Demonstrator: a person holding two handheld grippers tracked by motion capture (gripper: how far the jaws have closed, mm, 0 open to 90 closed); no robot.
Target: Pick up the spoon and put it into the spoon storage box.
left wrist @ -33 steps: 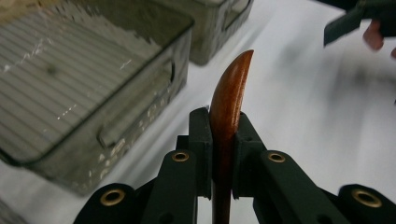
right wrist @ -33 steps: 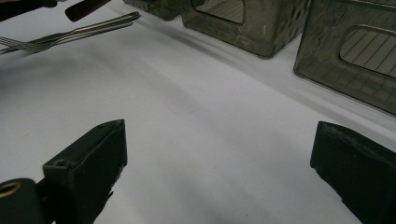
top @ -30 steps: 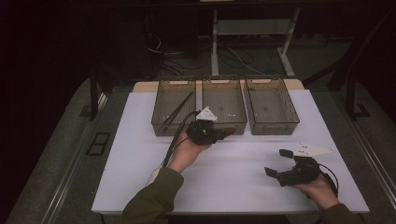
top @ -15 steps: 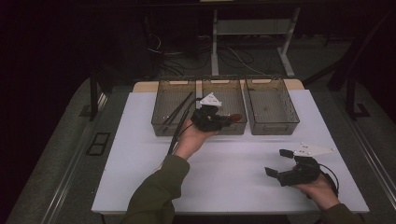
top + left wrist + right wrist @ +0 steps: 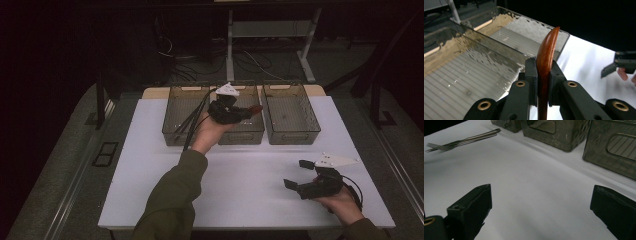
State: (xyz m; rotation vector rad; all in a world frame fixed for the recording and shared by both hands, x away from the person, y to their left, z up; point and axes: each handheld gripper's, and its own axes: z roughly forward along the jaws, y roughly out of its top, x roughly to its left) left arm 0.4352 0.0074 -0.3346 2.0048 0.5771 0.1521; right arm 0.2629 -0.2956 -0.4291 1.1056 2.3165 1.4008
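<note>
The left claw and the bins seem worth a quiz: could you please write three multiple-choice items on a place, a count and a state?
1. Where is the left claw?
A. Over the middle bin
B. On the floor
C. Beside the right claw

2. How many bins stand in the row?
A. One
B. Three
C. Five

3. How is the right claw?
A. Shut on a fork
B. Shut on nothing
C. Open

Answers:
1 A: the high view puts it above the middle bin.
2 B: the left bin, the middle bin and the right bin stand side by side.
3 C: its jaws stand wide apart over the white table, while the left claw clamps a brown wooden utensil.
</note>
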